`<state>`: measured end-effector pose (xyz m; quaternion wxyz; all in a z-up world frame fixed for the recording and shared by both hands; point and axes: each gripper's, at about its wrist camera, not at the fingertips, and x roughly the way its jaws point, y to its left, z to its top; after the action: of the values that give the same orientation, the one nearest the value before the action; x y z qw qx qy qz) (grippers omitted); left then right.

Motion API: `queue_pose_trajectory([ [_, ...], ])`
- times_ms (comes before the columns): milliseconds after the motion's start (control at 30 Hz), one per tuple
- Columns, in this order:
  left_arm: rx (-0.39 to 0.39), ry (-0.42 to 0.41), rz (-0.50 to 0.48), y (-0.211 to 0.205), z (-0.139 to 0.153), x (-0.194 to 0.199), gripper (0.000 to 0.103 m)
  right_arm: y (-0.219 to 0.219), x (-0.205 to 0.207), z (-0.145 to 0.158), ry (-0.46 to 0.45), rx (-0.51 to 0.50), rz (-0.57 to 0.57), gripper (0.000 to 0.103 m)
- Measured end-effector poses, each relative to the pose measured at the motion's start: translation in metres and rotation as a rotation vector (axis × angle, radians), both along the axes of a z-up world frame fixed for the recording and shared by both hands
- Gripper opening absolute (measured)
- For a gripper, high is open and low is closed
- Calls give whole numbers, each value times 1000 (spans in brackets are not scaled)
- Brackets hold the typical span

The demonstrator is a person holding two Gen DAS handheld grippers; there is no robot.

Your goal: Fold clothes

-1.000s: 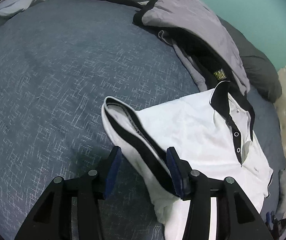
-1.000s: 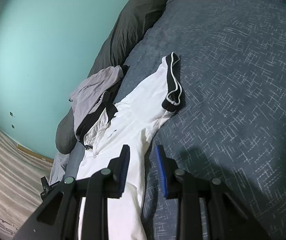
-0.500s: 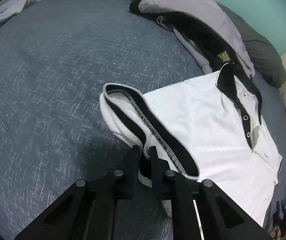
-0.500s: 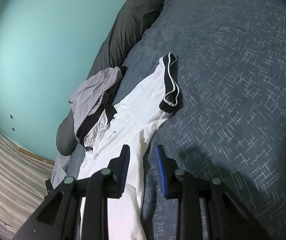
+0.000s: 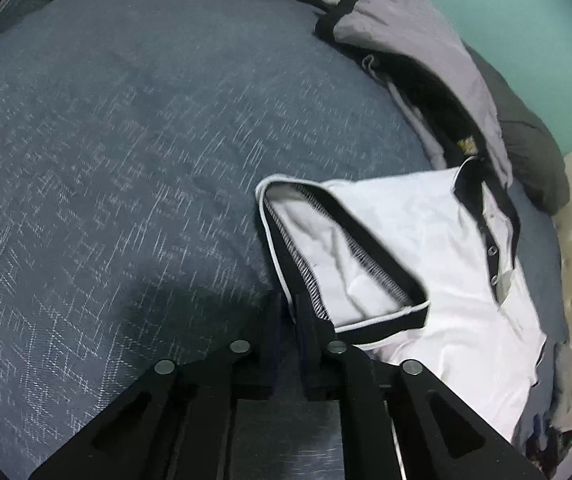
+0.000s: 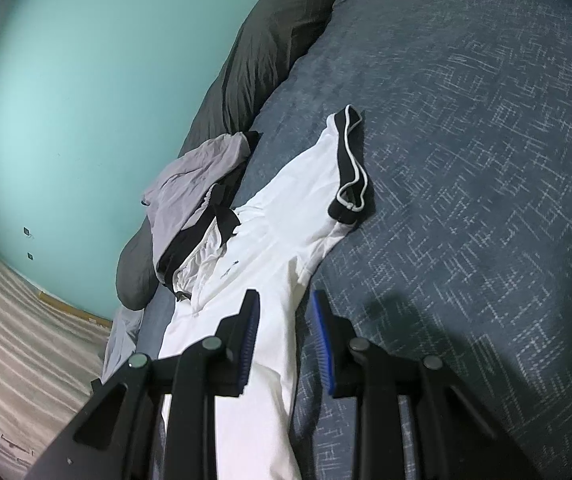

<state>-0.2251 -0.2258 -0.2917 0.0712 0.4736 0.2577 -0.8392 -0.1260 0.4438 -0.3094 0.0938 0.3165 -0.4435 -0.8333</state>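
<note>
Currently, status by distance from the tongs:
Left gripper (image 5: 289, 312): jaws nearly together and easing apart, still pinching the black-trimmed sleeve cuff (image 5: 286, 256) between the pads.
Right gripper (image 6: 284, 320): jaws part open, nothing clamped; white fabric lies beneath and between them.
White polo shirt (image 5: 414, 216): spread on the blue bedspread (image 5: 126, 140), directly ahead of both tongs; collar on the far side.
Risk: the cuff may slip out as the left jaws loosen, likely dropping the sleeve before the fold is laid.
Risk: thin fabric may bunch if dragged across the textured cover.
Grey-and-black garment (image 5: 426, 48): just beyond the collar, touching it; it crowds the far edge.
Dark pillow (image 6: 270, 40): farthest, against the teal wall (image 6: 86, 80).
</note>
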Motion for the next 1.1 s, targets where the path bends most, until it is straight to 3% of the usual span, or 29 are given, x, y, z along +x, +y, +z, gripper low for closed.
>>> queue_pose_trajectory([
  [100,-61,48,-41,15,19,-4,25,0,0,0,-2,-3,-1,26],
  [200,-86,58,-127,39,29,-16,40,0,0,1,1,-1,1,26],
  [533,-141,-22,-240,86,4,-51,40,3,1,2,6,-11,-3,26],
  [633,-162,-39,-247,83,1,-42,9,4,0,1,2,-17,-5,26],
  [733,-140,-17,-213,71,5,-24,2,5,0,1,3,-20,-5,26],
  [933,-64,1,-117,35,4,19,2,3,0,0,3,-27,-1,26],
  [1100,1,-19,-80,29,-5,39,2,0,1,2,8,-22,7,26],
])
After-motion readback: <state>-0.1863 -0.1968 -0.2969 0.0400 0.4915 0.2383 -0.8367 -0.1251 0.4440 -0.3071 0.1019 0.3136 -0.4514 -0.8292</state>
